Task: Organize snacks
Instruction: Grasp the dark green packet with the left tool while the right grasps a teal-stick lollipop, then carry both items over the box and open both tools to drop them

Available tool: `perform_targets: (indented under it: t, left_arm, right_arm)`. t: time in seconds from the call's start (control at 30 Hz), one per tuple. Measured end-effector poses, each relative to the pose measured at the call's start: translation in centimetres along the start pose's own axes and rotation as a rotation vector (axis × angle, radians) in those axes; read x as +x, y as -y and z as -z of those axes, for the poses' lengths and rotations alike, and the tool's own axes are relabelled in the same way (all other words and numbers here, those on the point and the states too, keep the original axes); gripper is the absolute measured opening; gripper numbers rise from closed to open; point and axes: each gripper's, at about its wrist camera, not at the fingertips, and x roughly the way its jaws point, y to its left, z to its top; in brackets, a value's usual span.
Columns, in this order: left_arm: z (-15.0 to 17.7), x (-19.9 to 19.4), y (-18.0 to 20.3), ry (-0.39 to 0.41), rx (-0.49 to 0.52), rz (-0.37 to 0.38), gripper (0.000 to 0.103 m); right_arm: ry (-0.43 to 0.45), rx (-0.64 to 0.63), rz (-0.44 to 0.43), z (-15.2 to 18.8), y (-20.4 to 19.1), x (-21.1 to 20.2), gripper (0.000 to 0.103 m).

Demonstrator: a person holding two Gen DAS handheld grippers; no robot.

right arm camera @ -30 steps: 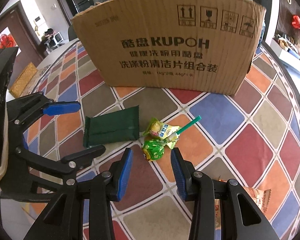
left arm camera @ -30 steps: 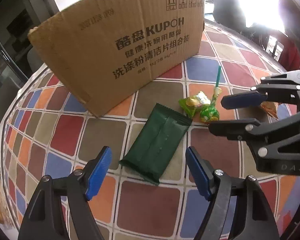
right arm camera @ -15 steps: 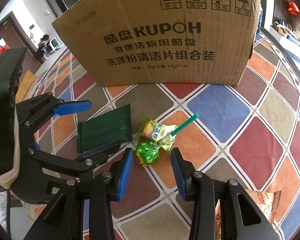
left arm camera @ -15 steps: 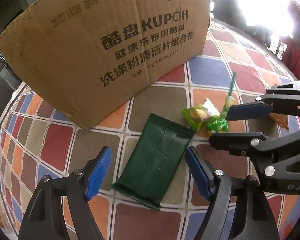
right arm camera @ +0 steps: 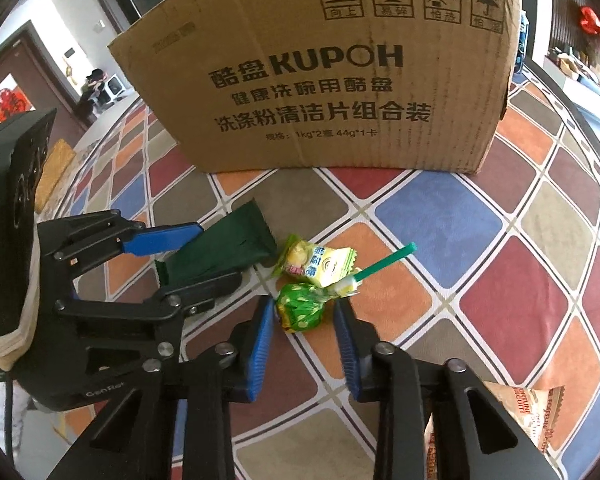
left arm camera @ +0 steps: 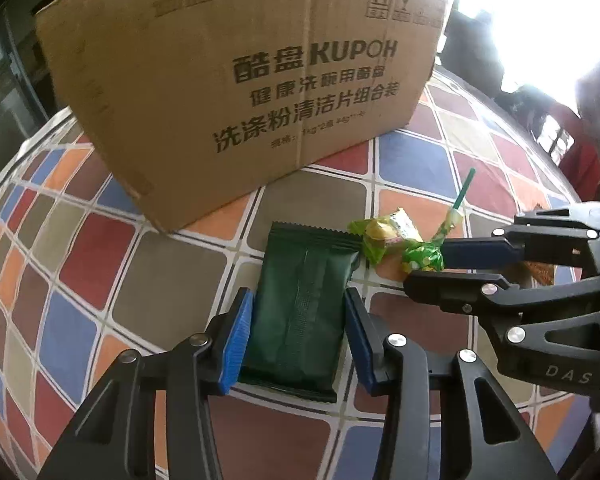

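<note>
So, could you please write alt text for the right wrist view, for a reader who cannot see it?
The right gripper has closed its blue-padded jaws around a green-wrapped lollipop on a colourful diamond-patterned tablecloth. Beside it lie a yellow-green candy packet and a dark green foil snack pack between the left gripper's jaws, before a brown cardboard box.

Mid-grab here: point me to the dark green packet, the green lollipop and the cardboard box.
dark green packet (left arm camera: 300, 312): left wrist view, middle of the wrapper's flat face.
green lollipop (right arm camera: 300, 308): right wrist view, on its wrapped head.
cardboard box (right arm camera: 340, 92): right wrist view, printed front wall.
</note>
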Motion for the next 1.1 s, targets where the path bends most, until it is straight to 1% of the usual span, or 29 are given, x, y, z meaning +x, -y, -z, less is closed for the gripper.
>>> perform_targets:
  t: [0.17,0.3,0.5,0.67,1.0,1.1]
  left_arm:
    - [0.6,-1.0,0.2,0.022,-0.081,-0.020,0.044]
    - [0.6,-2.2,-0.2,0.048,-0.138,-0.032,0.044]
    - [0.3,-4.2,0.3,0.081,-0.164,-0.055,0.044]
    - [-0.3,-6.2,0.9,0.132,-0.176,-0.085,0.044]
    - [-1.8,-11.8,1.7,0.271,-0.184,-0.115,0.044]
    - [-2.3,-13.4,2.0,0.310,-0.187,-0.112,0.044]
  right_arm:
    - [0.010,0.011,-0.014,0.2,-0.1,-0.2,0.026]
    - [0.030,0.005,-0.006,0.2,0.0,-1.0,0.026]
    - [0.074,-0.009,-0.006,-0.2,-0.4,-2.6,0.026]
    - [0.118,-0.022,-0.005,-0.6,-0.8,-4.4,0.026]
    - [0.224,-0.053,-0.016,-1.3,-1.2,-9.1,0.025]
    - [0.260,-0.063,-0.014,-1.8,-1.4,-10.5,0.026]
